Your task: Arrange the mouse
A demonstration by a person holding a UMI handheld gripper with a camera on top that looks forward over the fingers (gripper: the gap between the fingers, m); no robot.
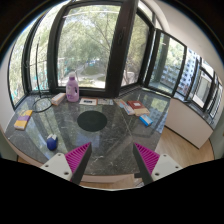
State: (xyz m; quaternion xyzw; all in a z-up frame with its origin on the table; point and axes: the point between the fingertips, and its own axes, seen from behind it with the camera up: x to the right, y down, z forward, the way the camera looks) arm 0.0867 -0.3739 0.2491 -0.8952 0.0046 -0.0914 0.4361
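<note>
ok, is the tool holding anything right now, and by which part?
Nothing held. The tool is open, its pink-padded fingers empty above the round glass table.

My table [100, 135] looks like glossy glass — reflective and smooth; the round black mat [91, 121] is matt, the pink bottle [72, 88] shiny plastic.

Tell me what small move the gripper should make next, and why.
Probably ease forward and down toward the glass table. The gripper is open with nothing between its fingers, and it hangs short of the round dark pad lying beyond them. I cannot tell from here which item is the mouse; the small blue object ahead of the left finger is one candidate.
</note>
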